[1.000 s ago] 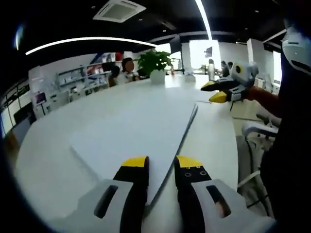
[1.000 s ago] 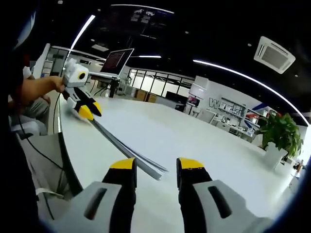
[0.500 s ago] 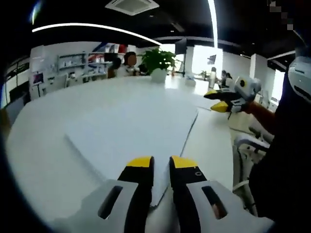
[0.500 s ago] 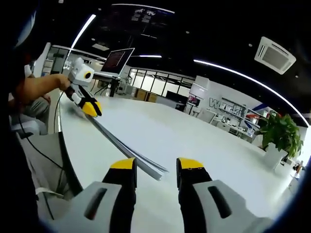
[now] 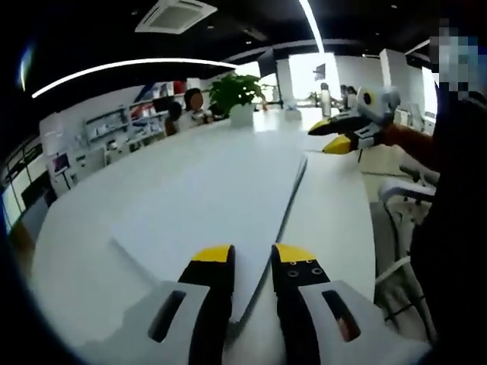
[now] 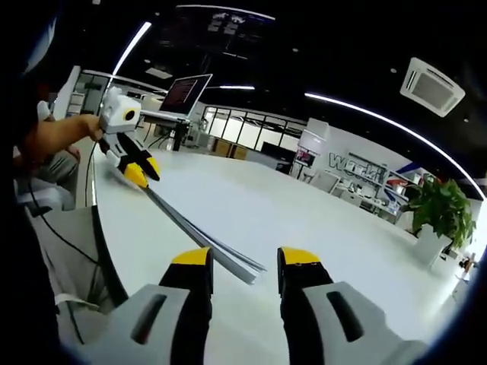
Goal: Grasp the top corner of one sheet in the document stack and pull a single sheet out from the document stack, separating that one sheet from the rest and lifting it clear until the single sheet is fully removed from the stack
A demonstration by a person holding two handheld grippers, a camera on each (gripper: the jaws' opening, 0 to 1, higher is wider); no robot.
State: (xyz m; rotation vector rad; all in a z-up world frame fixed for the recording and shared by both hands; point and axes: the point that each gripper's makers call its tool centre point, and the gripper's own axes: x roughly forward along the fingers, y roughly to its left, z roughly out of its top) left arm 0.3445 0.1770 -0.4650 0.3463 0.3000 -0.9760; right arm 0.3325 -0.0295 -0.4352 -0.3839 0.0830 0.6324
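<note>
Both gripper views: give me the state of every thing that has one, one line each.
document stack: flat on the white table, near corner between the left gripper's jaws, no sheet lifted clear.
left gripper: open, straddling the stack's corner.
right gripper: open, at the stack's other corner, holding nothing.
laptop: lid open, screen lit.

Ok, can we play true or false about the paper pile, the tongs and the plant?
1. The paper pile lies flat on the white table. True.
2. The left tongs are holding a cup. False: their jaws stand apart, holding nothing, at the pile's near corner.
3. A green plant stands at the table's far end. True.
4. The right tongs are squeezed shut on a sheet. False: they are open, with the pile's corner ahead between the tips.
5. A laptop is folded shut. False: its screen is up.
</note>
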